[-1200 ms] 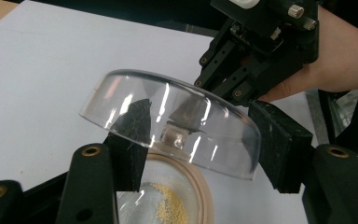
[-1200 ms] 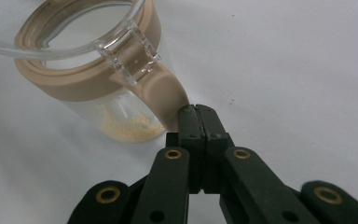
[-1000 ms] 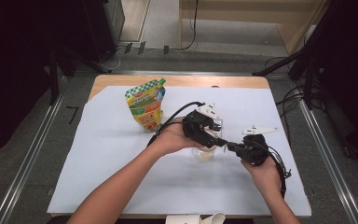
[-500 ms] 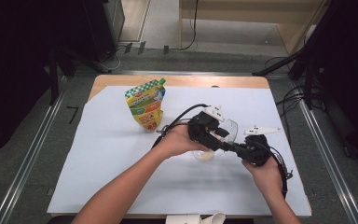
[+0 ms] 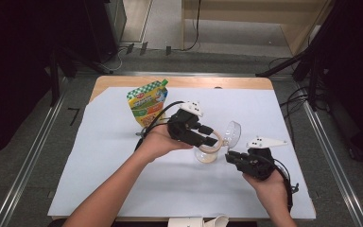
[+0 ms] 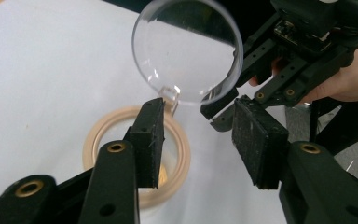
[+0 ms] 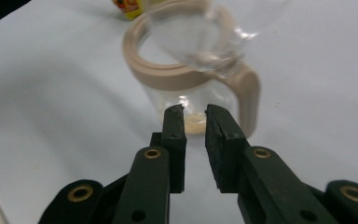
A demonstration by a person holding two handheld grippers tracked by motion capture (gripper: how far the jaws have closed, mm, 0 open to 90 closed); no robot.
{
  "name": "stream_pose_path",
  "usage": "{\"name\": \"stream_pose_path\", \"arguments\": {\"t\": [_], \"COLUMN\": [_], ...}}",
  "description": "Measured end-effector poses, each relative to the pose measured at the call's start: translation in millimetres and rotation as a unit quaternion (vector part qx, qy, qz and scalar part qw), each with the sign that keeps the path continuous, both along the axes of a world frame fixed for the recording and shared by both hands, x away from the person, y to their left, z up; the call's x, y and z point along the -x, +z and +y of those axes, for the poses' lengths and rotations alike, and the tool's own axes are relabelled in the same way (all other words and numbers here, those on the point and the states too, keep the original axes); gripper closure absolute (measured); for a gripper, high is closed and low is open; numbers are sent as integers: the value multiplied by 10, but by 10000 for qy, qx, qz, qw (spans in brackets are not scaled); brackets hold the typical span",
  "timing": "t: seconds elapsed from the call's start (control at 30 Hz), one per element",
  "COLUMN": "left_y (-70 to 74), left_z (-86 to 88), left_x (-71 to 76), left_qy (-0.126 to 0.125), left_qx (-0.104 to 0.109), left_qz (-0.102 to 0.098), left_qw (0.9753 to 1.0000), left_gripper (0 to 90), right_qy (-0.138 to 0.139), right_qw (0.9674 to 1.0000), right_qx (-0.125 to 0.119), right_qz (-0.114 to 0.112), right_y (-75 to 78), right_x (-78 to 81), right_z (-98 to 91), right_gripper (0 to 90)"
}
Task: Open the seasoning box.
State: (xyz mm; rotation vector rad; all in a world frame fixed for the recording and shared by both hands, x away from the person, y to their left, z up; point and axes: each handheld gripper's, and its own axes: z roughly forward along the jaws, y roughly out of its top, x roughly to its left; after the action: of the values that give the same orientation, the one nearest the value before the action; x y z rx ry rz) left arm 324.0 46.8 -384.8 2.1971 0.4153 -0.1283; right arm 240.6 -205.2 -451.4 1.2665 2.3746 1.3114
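A clear jar (image 5: 207,153) with a beige rim (image 6: 93,140) and handle (image 7: 249,98) stands mid-table, a little beige stuff at its bottom. Its round clear lid (image 5: 233,133) is hinged up and stands open. My left gripper (image 5: 211,137) hovers over the jar's mouth. Its jaws have just been closing but stand apart; one pad (image 6: 149,140) is above the rim, the gap holds nothing. My right gripper (image 5: 229,157) sits low, right of the jar, pointing at its wall (image 7: 191,70). Its jaws have just been opening, with a narrow empty gap between them.
A green and yellow snack pouch (image 5: 147,103) stands upright behind and left of the jar. A white sheet (image 5: 123,156) covers the wooden table. A white rolled object (image 5: 203,221) lies at the near edge. Cables trail from both grippers.
The clear lid has swung up and now stands open. My right gripper has drawn back from it to the right and parted its jaws. My left gripper has shifted right over the jar.
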Motion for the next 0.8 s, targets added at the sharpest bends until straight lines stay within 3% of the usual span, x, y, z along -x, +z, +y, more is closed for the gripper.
{"name": "stream_pose_path", "arguments": {"t": [0.23,0.3,0.33,0.37,0.43,0.6,0.8], "left_y": [-76,-92,-92,-99,-102,-80,2], "left_z": [322,381,381,437,501,621,812], "left_x": [60,28,28,-9,-12,3,7], "left_qy": [238,218,218,328,420,563,681], "left_qx": [113,56,56,-75,7,-161,-74], "left_qz": [154,419,419,623,710,557,410], "left_qw": [9995,9989,9989,9975,9966,9967,9968], "left_gripper": [587,597,612,618,638,580,520], "right_qy": [358,425,425,507,550,720,990], "right_qw": [9993,9990,9990,9985,9982,9966,9943], "right_qx": [-100,-111,-111,-127,-122,-207,-142], "right_qz": [-58,-104,-104,-157,-186,-342,-377], "right_y": [-34,-41,-41,-50,-51,-41,-96], "right_x": [74,79,79,82,80,86,93], "right_z": [185,213,213,235,249,317,489], "right_gripper": [704,688,688,672,669,663,616]}}
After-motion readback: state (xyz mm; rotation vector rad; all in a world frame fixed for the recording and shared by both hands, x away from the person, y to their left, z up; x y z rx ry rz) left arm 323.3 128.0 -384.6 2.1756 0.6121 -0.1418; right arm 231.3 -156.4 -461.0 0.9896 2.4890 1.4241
